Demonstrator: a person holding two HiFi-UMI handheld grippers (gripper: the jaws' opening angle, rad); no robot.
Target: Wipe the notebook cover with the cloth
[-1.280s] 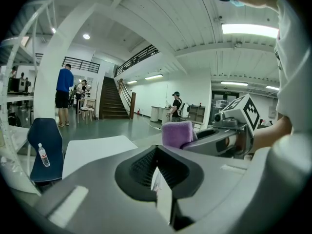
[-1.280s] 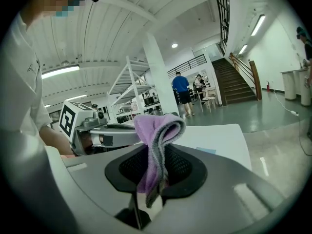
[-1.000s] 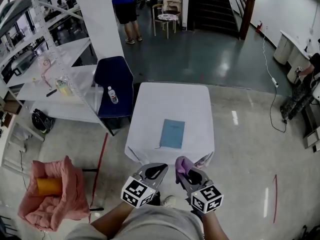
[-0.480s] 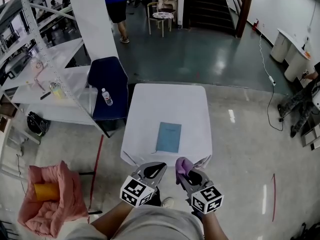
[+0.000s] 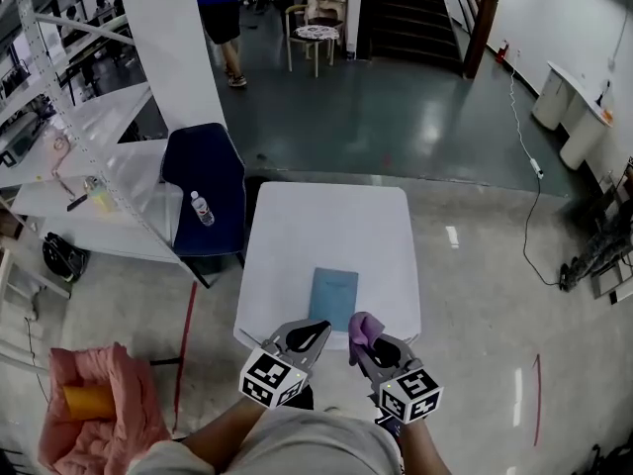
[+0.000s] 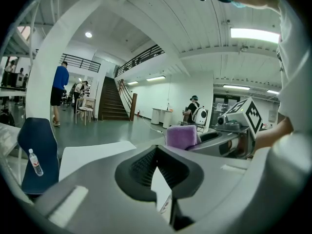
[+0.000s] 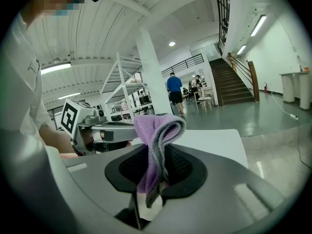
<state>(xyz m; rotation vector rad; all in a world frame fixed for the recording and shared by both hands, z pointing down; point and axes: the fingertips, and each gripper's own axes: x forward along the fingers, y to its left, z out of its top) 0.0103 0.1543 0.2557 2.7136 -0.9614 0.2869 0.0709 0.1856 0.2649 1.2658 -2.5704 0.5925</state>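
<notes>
A teal notebook (image 5: 333, 298) lies flat near the front edge of a white table (image 5: 327, 226). My right gripper (image 5: 368, 336) is shut on a folded purple cloth (image 5: 362, 329), which sticks up between its jaws (image 7: 157, 145). It hovers at the table's front edge, just right of the notebook's near end. My left gripper (image 5: 307, 336) is shut with nothing in it, just short of the notebook's near edge. The purple cloth (image 6: 182, 136) also shows to the right in the left gripper view.
A dark blue chair (image 5: 205, 181) with a water bottle (image 5: 201, 208) on it stands left of the table. White shelving (image 5: 69, 156) is further left. A pink cloth heap (image 5: 84, 409) lies on the floor at lower left. A person (image 5: 220, 18) stands far back.
The table and notebook have come closer beneath both grippers. The grippers keep their places in view, the right still holding the cloth.
</notes>
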